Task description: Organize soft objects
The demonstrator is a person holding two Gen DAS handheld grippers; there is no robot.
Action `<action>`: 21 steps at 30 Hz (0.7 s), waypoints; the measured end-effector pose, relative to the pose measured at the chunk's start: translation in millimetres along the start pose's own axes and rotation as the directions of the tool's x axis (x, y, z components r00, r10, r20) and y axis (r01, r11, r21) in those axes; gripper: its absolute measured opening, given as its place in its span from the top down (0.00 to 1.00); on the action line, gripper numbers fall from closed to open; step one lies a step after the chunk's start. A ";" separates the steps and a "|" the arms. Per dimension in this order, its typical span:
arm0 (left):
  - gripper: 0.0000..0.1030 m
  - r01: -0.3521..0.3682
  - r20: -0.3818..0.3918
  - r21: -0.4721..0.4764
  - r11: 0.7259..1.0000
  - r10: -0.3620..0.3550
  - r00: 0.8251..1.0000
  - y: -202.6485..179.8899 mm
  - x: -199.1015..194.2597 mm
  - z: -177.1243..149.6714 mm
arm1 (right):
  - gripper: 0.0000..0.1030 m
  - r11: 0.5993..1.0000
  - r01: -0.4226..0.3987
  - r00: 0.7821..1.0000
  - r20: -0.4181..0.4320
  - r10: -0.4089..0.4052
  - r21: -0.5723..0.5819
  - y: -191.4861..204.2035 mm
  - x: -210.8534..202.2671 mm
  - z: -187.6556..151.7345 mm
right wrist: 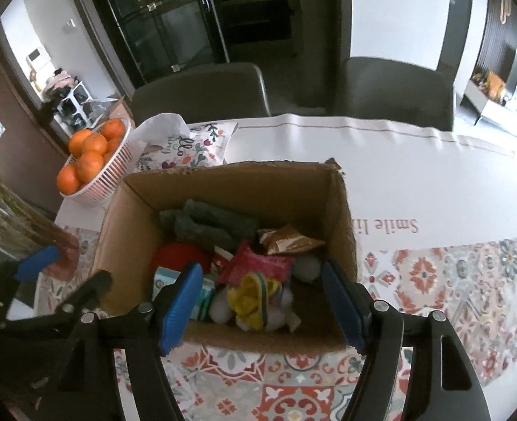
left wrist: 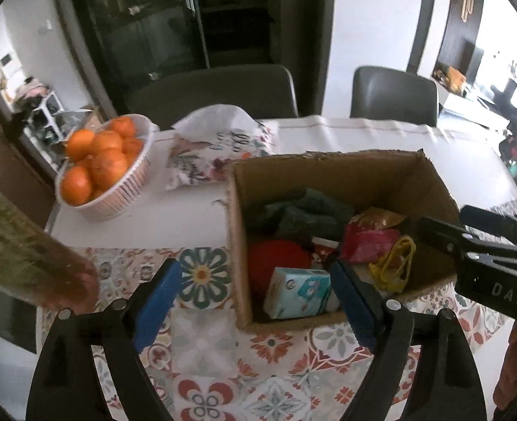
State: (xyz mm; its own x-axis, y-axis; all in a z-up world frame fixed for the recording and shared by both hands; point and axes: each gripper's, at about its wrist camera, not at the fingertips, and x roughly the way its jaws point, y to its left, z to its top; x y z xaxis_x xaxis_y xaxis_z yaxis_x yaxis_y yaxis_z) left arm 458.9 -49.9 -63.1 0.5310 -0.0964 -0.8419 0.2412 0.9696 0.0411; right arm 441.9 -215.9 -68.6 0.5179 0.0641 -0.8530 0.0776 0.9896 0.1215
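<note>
Two grippers are in your hands, both with jaws spread wide and nothing between them. Your left gripper (left wrist: 254, 298) hovers over the near left corner of the cardboard box (left wrist: 239, 245), one blue pad outside the box's left wall, the other above its contents. Your right gripper (right wrist: 263, 301) hangs over the near half of the box, its pads either side of the yellow item (right wrist: 251, 298).

The box stands open on the patterned tablecloth (left wrist: 202, 347) and serves as the reference for the rest. Inside it, at the far side, lies a dark green cloth (left wrist: 304, 212). Against the left wall sits a red ball of yarn (left wrist: 276, 259), and just in front of that, touching the near wall, a tissue packet (left wrist: 297, 291) in pale blue. Right of centre lies a red packet (left wrist: 367, 242), with a brown and gold packet (right wrist: 286, 238) beyond it. Near the front right, the yellow item rests on white fluffy pieces (right wrist: 223, 307); what it is cannot be told.

Outside the box, beyond its far left corner, lies a floral cushion (left wrist: 205, 154) with a white cloth on top. Further left of that stands a white basket (left wrist: 118, 196) of oranges (left wrist: 97, 161). Two grey chairs (left wrist: 391, 94) stand beyond the table's far edge.
</note>
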 end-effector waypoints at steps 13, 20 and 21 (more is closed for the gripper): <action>0.03 -0.038 0.200 -0.005 0.999 0.038 0.979 17.7 -91.5 -59.5 | 0.26 0.997 0.074 0.975 0.208 -0.076 0.015 26.5 -92.7 -64.2; 0.00 -0.041 0.271 0.002 0.999 0.039 0.962 19.9 -131.0 -94.6 | 0.20 0.993 0.114 0.952 0.283 -0.116 0.022 38.4 -131.0 -104.8; 0.00 -0.043 0.278 0.002 0.999 0.041 0.960 19.8 -135.2 -99.6 | 0.20 0.993 0.120 0.948 0.294 -0.121 0.021 39.5 -137.4 -111.6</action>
State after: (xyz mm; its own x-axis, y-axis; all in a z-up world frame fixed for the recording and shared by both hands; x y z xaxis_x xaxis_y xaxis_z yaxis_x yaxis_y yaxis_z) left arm 311.0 4.7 -2.1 0.7455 -0.1155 -0.6564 0.2194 0.9725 0.0781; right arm 278.7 -171.3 -3.2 0.7321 -0.0972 -0.6742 0.1573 0.9871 0.0285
